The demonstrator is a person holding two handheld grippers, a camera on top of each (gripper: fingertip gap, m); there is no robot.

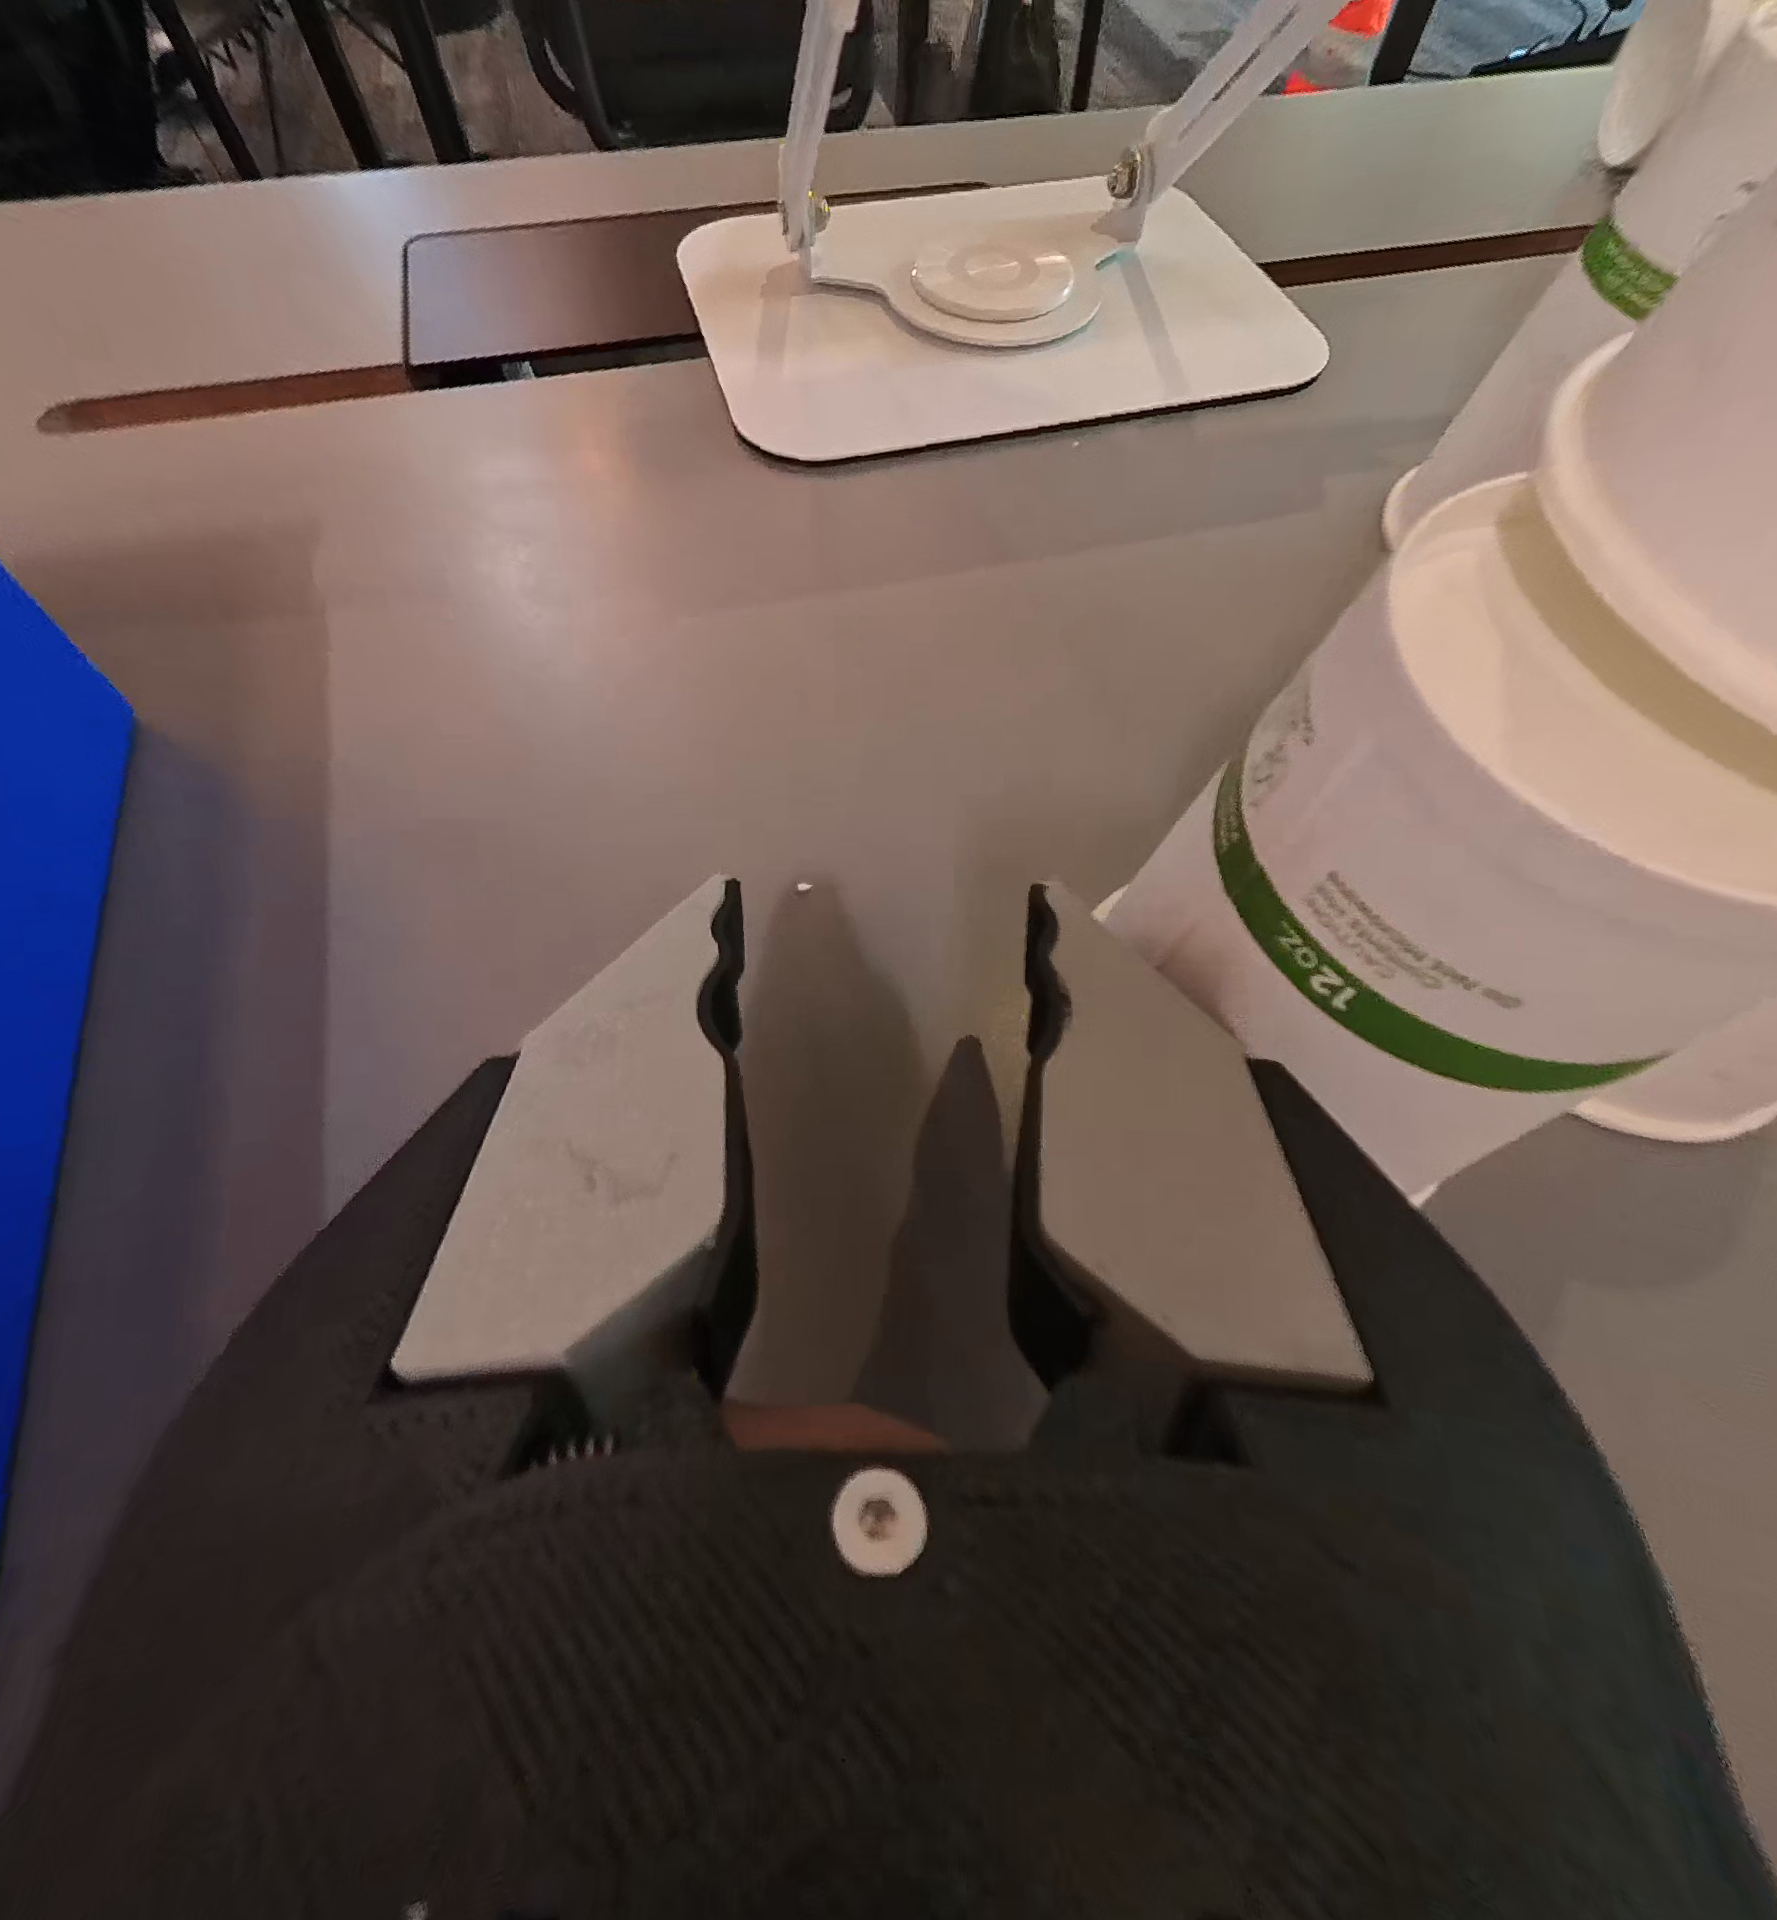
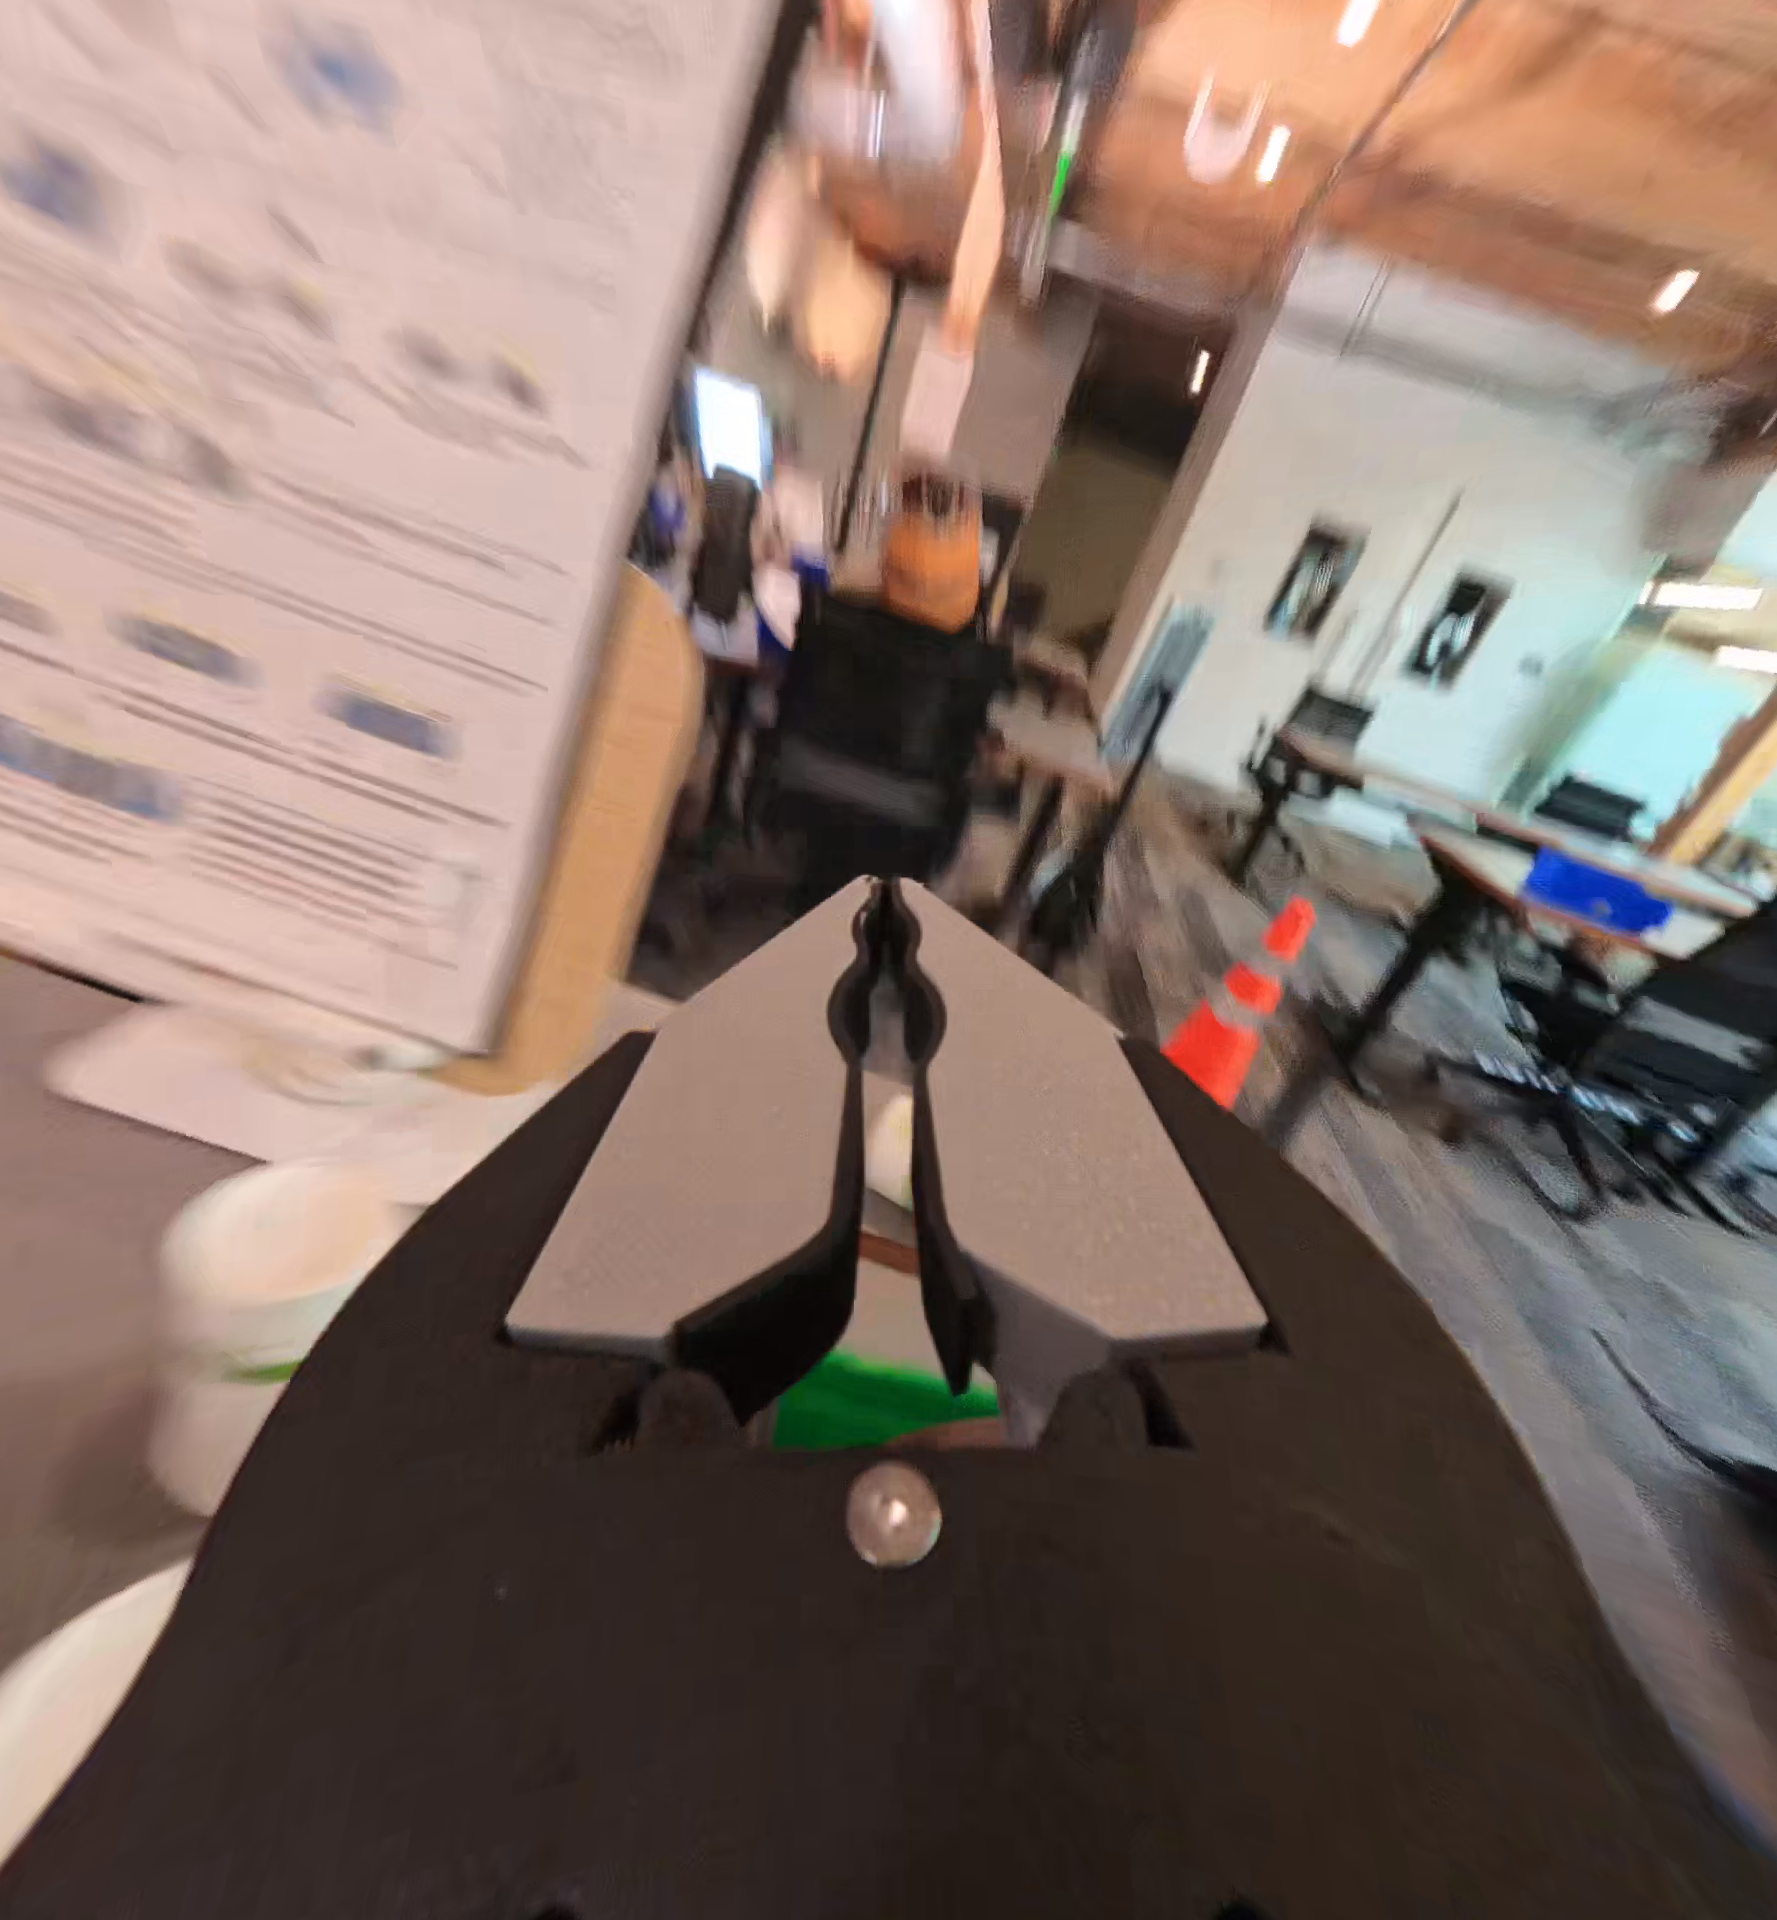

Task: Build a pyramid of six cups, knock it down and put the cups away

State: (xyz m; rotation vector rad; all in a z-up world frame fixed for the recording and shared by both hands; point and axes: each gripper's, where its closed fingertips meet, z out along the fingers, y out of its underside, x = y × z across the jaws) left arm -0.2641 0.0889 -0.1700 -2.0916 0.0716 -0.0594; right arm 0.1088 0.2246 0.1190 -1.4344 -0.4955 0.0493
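Note:
In the left wrist view, white paper cups with green bands (image 1: 1403,894) stand upside down in a stack at the right edge, one (image 1: 1694,499) resting on others and another (image 1: 1642,249) farther back. My left gripper (image 1: 886,920) is open and empty, low over the grey table (image 1: 551,675), just left of the nearest cup. In the blurred right wrist view, my right gripper (image 2: 884,899) is shut with its tips together, holding nothing, raised and pointing out into the room. White cups (image 2: 260,1278) show below it at lower left, and a green patch (image 2: 884,1403) shows under its fingers.
A white lamp base plate (image 1: 998,322) with two white arms sits at the table's far edge beside a long slot. A blue bin (image 1: 11,935) stands at the left. Beyond the table are a poster board (image 2: 240,468), an orange cone (image 2: 1237,1008), chairs and desks. My right fingertips sit around 50 cm from my left ones. My right tips are about 45 cm from the white lamp base plate (image 1: 998,322), my left tips only 25 cm.

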